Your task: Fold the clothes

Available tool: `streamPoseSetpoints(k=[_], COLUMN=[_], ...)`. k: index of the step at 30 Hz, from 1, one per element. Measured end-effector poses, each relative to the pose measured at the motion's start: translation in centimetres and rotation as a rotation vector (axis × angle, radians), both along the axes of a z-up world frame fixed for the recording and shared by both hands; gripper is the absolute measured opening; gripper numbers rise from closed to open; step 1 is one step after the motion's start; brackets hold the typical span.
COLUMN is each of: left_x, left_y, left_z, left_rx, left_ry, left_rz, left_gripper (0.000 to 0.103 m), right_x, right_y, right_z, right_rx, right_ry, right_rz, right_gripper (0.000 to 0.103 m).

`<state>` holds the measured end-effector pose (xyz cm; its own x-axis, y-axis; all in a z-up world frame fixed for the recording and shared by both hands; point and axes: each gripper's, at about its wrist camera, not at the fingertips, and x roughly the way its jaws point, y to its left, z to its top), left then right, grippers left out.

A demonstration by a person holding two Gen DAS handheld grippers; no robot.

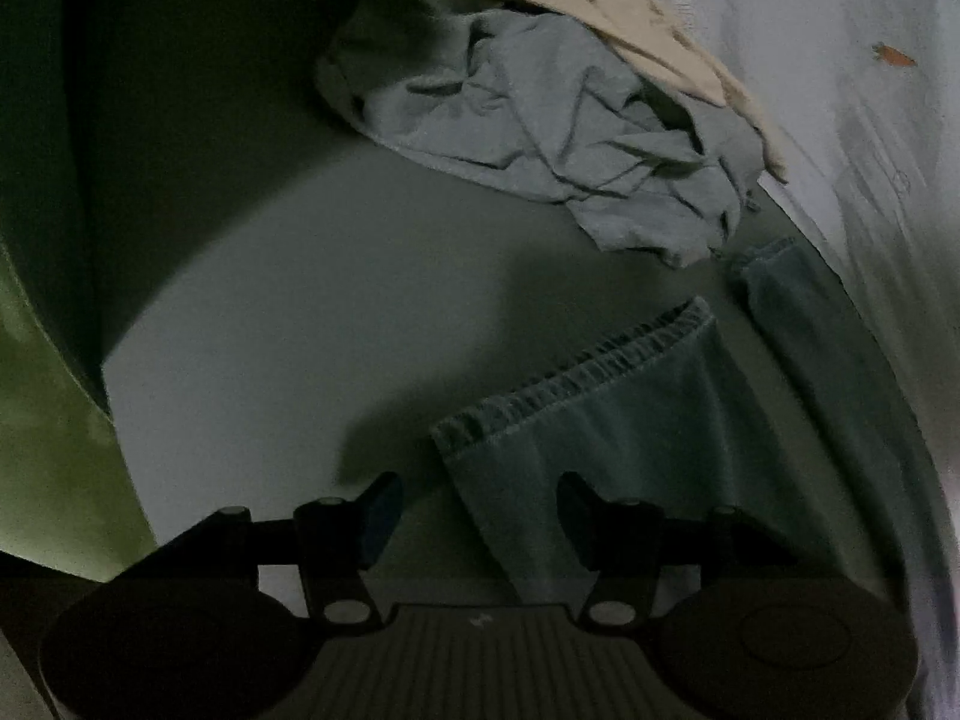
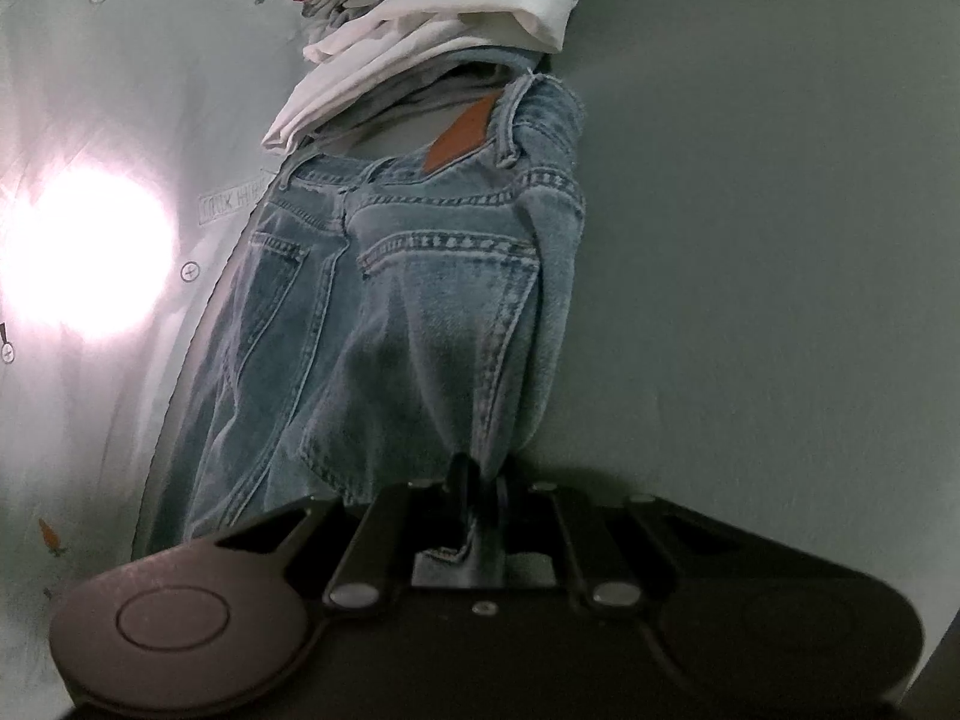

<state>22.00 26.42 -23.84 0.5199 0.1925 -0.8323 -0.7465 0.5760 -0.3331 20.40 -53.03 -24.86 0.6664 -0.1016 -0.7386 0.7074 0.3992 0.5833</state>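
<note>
Your jeans (image 2: 396, 312) lie stretched along the tabletop (image 2: 750, 240), waistband toward the pile of folded clothes (image 2: 432, 42). Your right tool (image 2: 480, 480) is clamped tight on a bunched denim fold. Your left tool (image 1: 477, 510) hangs wide apart above the hemmed leg end (image 1: 576, 384), gripping nothing.

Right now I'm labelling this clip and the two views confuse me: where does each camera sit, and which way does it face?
Left wrist: sits behind the left tool, looking down along its open fingers at the jeans leg hem and a crumpled grey shirt on the table.
Right wrist: sits behind the right tool, looking along the jeans toward the waistband; the tool pinches denim.
Shared: the jeans, the grey table and the carrot-print sheet.
</note>
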Motion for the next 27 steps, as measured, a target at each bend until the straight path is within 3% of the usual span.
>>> streamPoseSetpoints(k=[5,8,10,14,19,24,27], left_x=[0.7,1.8,2.4,2.1,2.2,2.2,2.7], left_y=[0.2,-0.3,-0.5,-0.6,-2.0,-3.4,-3.3], left_z=[-0.2,0.0,0.3,2.2,7.3,12.3,12.3], left_rx=[0.027,0.090,0.112,0.124,0.235,0.284,0.276], left_ry=[-0.035,-0.036,-0.039,-0.109,-0.212,-0.339,-0.329], left_rz=[0.007,-0.004,-0.010,-0.007,-0.064,-0.066,-0.047], left_gripper=[0.055,0.017,0.009,0.006,0.006,0.006,0.006], right_x=[-0.2,-0.3,-0.1,0.8,-0.5,-1.7,-1.8], right_y=[0.0,-0.2,-0.3,-0.2,-0.6,-1.3,-1.6], right_z=[-0.1,-0.1,0.0,1.2,4.6,8.5,8.6], right_rx=[0.012,0.032,0.050,0.009,0.045,0.073,0.067], right_ry=[-0.011,-0.016,-0.007,0.025,-0.147,-0.315,-0.318], right_rz=[-0.015,-0.024,-0.035,0.013,-0.002,-0.032,-0.037], right_gripper=[0.007,0.007,0.007,0.007,0.006,0.006,0.005])
